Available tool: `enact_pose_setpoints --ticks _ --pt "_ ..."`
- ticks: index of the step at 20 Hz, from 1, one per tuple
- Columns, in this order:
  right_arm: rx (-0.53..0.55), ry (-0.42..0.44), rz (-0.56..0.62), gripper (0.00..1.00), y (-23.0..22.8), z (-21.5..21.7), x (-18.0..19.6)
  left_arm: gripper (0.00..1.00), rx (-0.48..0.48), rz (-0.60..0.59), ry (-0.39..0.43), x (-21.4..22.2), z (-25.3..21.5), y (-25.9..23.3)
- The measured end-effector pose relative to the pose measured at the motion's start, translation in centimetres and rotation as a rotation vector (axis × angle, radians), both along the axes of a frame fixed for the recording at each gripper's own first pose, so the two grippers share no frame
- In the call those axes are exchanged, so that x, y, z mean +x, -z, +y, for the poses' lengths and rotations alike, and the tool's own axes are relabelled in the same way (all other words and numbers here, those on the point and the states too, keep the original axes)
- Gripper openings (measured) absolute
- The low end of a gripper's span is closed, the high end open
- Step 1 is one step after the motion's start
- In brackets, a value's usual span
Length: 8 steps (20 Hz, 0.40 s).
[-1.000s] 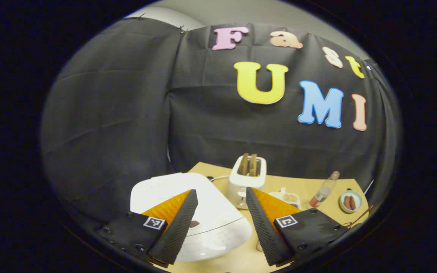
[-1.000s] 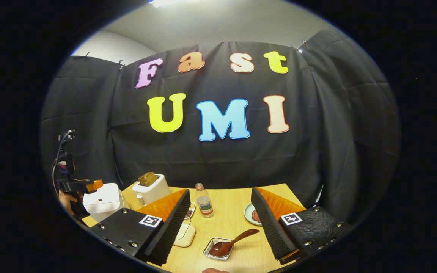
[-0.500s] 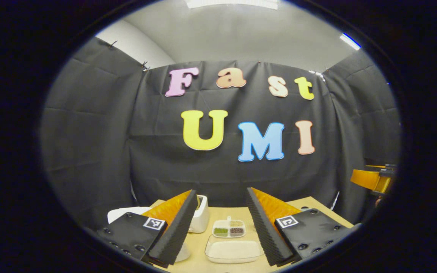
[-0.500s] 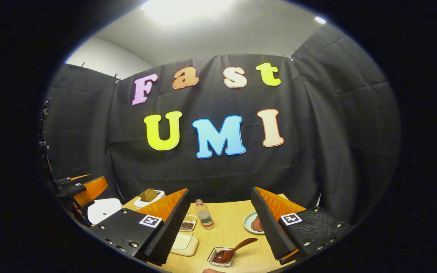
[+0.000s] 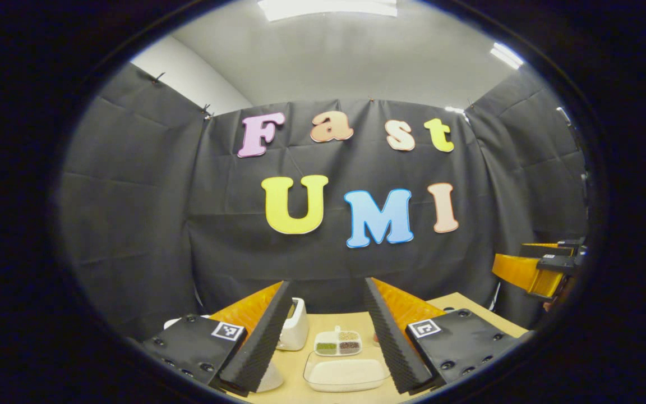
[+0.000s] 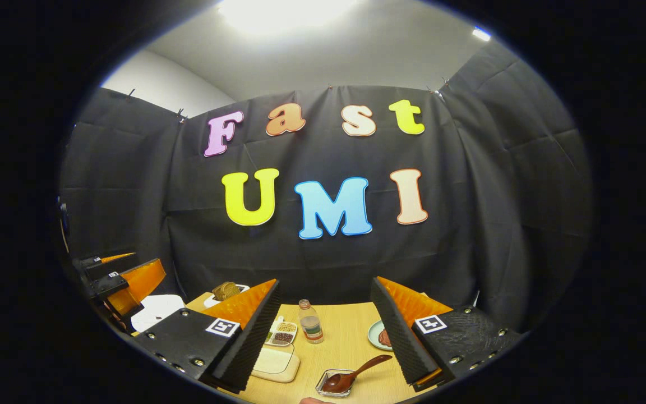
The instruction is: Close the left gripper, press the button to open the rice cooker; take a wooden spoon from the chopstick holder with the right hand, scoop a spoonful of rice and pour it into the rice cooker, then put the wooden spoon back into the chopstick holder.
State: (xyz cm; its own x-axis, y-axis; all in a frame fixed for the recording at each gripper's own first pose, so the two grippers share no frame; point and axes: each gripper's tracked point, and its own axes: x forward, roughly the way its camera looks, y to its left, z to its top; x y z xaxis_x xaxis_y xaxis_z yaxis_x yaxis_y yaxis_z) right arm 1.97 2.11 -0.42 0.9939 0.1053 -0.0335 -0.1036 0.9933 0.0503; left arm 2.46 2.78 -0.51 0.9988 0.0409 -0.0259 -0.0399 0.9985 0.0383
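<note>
My left gripper (image 5: 323, 336) is open and held level above the table, with nothing between its fingers. Past them lies a clear tray of white rice (image 5: 345, 373), and the white rice cooker (image 5: 271, 382) peeks out under the left finger. My right gripper (image 6: 326, 336) is also open and holds nothing. Below it, the brown wooden spoon (image 6: 359, 370) rests with its bowl in a small clear dish (image 6: 331, 386). In the right gripper view the rice cooker (image 6: 155, 310) sits at the left with its lid down, and the left gripper (image 6: 124, 278) hovers over it.
On the wooden table (image 6: 345, 331) stand a white toaster (image 6: 225, 292) with bread, a divided dish of grains (image 6: 282, 334), a small bottle (image 6: 312, 324) and a plate of meat (image 6: 378, 335). The right gripper (image 5: 533, 269) shows at the right edge of the left gripper view.
The left gripper has lifted off the rice cooker and swung right, so it now faces the back wall. The right gripper has tilted up slightly. Both have stayed open.
</note>
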Motion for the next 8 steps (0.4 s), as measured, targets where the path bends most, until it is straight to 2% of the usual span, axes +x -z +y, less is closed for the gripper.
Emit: enact_pose_setpoints --ticks 7,8 --pt "-0.01 -0.018 -0.008 0.98 -0.5 2.0 0.6 0.87 -0.026 0.003 -0.029 -0.2 2.3 0.3" --pt "-0.01 -0.015 -0.009 0.98 -0.5 2.2 0.5 0.91 -0.024 0.003 -0.029 -0.2 2.6 0.3"
